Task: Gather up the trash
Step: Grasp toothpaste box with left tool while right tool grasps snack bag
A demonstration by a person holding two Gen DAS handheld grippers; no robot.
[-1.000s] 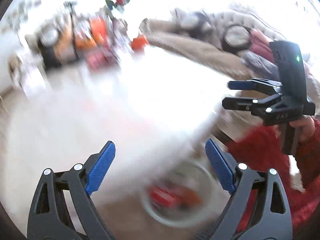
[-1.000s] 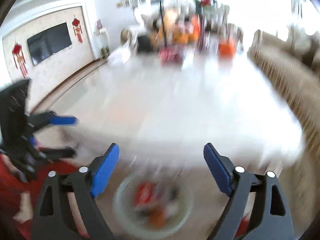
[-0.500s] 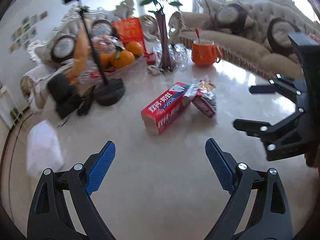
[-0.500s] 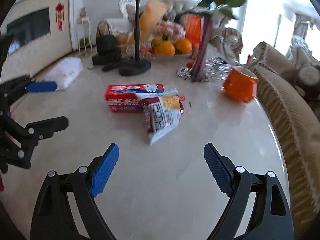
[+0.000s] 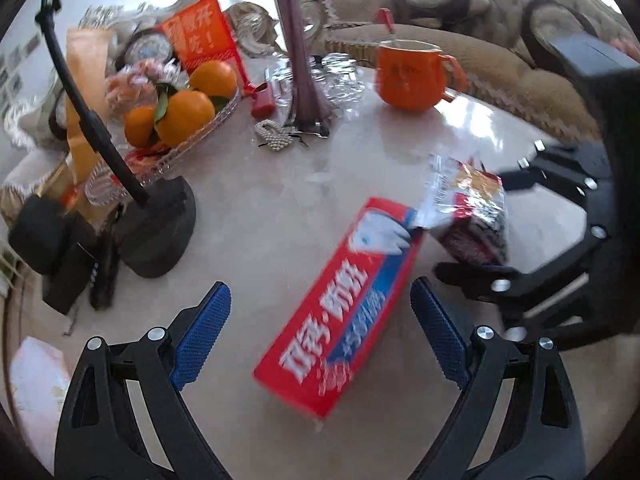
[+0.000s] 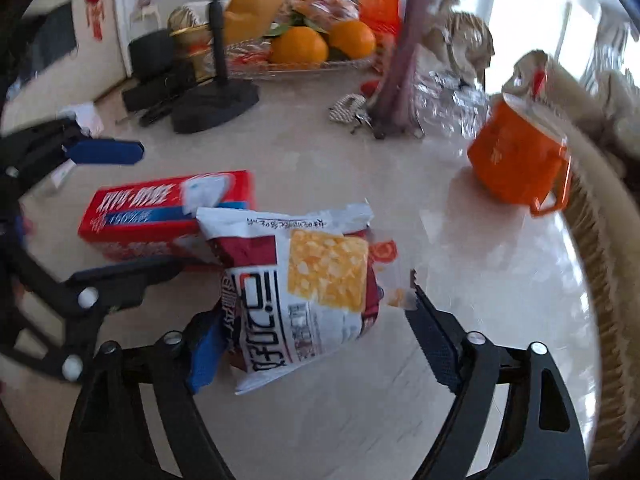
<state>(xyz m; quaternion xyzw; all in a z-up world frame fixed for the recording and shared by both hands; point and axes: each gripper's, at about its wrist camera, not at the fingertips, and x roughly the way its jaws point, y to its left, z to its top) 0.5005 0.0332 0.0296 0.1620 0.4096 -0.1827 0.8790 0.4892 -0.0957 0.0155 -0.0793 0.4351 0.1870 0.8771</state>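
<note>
Snack wrapper lies on the marble table, between the spread fingers of the right gripper; the left pad touches or overlaps its edge, the right pad stands apart, nothing gripped. Its far corner rests on the red toothpaste box. That box lies flat between the wide-open, empty fingers of the left gripper. Ahead of both tools: orange mug, purple vase, glass tray of oranges, black stand base.
</note>
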